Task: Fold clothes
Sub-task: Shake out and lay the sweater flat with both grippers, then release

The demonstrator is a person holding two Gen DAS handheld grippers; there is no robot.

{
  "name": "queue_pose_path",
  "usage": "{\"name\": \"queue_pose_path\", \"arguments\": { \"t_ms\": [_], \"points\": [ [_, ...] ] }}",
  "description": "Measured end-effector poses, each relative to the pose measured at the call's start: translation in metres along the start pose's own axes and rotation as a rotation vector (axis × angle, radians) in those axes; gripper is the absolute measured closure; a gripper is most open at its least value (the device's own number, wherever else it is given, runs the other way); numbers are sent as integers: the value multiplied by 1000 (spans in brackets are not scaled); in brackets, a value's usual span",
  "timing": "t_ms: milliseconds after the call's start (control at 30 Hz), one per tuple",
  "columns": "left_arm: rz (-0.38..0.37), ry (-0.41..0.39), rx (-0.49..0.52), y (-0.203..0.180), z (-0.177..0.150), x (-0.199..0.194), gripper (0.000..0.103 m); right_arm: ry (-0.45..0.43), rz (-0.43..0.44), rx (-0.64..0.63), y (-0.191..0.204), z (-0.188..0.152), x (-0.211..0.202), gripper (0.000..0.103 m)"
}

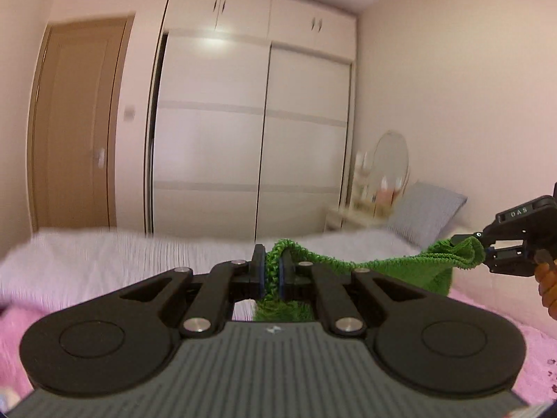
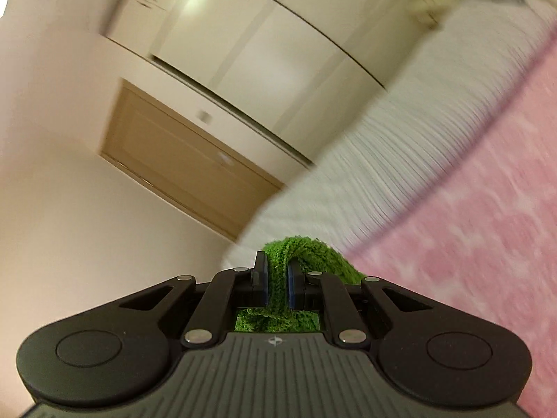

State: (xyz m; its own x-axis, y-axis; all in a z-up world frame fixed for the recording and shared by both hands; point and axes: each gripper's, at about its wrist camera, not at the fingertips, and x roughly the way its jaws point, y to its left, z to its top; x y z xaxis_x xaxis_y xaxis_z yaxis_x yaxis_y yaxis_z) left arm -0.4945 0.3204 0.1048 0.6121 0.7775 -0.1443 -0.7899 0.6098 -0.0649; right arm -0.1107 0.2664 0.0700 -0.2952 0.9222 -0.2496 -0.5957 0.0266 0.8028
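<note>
A green knitted garment (image 1: 393,266) hangs stretched between both grippers, held up above the bed. My left gripper (image 1: 272,261) is shut on one bunched edge of it, with cloth squeezed between the blue pads. At the right edge of the left wrist view, my right gripper (image 1: 482,247) is shut on the other end, and a hand (image 1: 546,285) shows behind it. In the right wrist view, the right gripper (image 2: 277,275) pinches a fold of the green garment (image 2: 313,254), and more cloth hangs below the jaws. That view is tilted and blurred.
Below lies a bed with a white ribbed cover (image 1: 122,257) and a pink blanket (image 2: 470,230). A grey pillow (image 1: 424,212) leans at the head. Behind stand a white wardrobe (image 1: 250,132), a wooden door (image 1: 80,129) and a dressing table with an oval mirror (image 1: 390,163).
</note>
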Motion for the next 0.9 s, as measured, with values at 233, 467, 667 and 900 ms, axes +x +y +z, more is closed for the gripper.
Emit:
{"name": "queue_pose_path", "arguments": {
  "t_ms": [233,467,667,900],
  "points": [
    [-67,7,7,-8,-2,-66,99,-70,33,-29,26,-19,-66,92],
    [-17,509,-162,18,-155,-145,103,304,-228,178,-46,-152,-110,78],
    [9,870,-197,40,-240,-172,100,593,-600,380,-119,-260,-128,73],
    [-2,977,-328,52,-304,-136,79,567,-734,231,-156,-289,-99,53]
  ]
}}
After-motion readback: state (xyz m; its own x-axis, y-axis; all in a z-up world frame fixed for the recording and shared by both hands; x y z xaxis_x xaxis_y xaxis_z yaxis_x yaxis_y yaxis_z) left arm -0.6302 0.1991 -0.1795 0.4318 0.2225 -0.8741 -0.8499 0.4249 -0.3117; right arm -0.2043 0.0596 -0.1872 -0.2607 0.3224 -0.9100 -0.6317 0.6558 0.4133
